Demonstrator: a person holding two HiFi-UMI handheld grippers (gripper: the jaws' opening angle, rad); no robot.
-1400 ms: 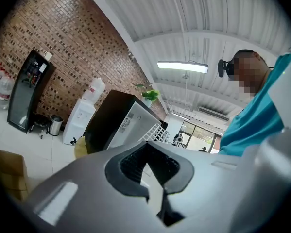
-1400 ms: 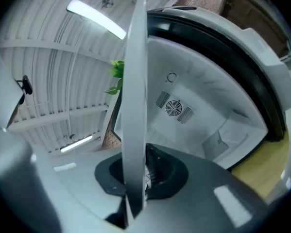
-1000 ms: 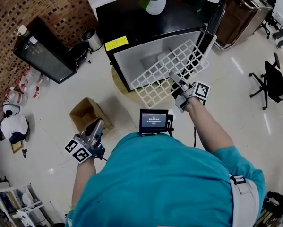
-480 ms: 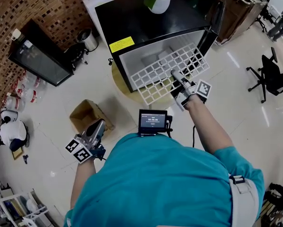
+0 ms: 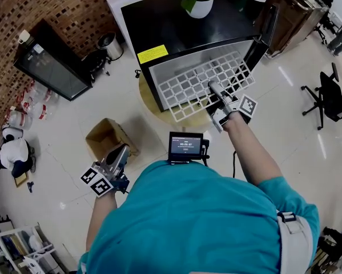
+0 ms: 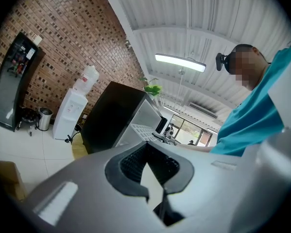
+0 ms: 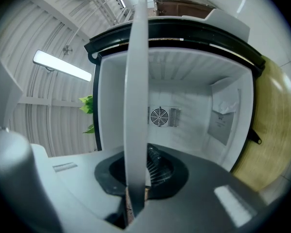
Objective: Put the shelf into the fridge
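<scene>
Right gripper [image 5: 213, 87] is clamping the shelf [image 5: 188, 88], upper centre of the head view. Its fingers [image 7: 161, 171] are pressing on either side of the shelf's near edge, w/ the marker cube trailing toward the person's arm. The shelf is a white lattice of square openings, flat & rigid, w/ a plain white rim. In the head view it is lying tilted across the fridge [image 5: 188, 30] mouth, far part reaching inside and near edge sticking out over the floor. In the right gripper view it is showing edge-on as one tall white strip [image 7: 136, 81] running up the middle of the frame. Behind it the fridge's white interior is showing (round fan vent [image 7: 160, 116] on the back wall). The fridge is black outside, w/ a yellow label [image 5: 152, 54] on the top front edge.

Left gripper [image 5: 122, 151] is hanging at lower left of the head view, just beside a cardboard box [image 5: 105, 137]. Its fingers [image 6: 130, 166] are sitting closed on nothing.
</scene>
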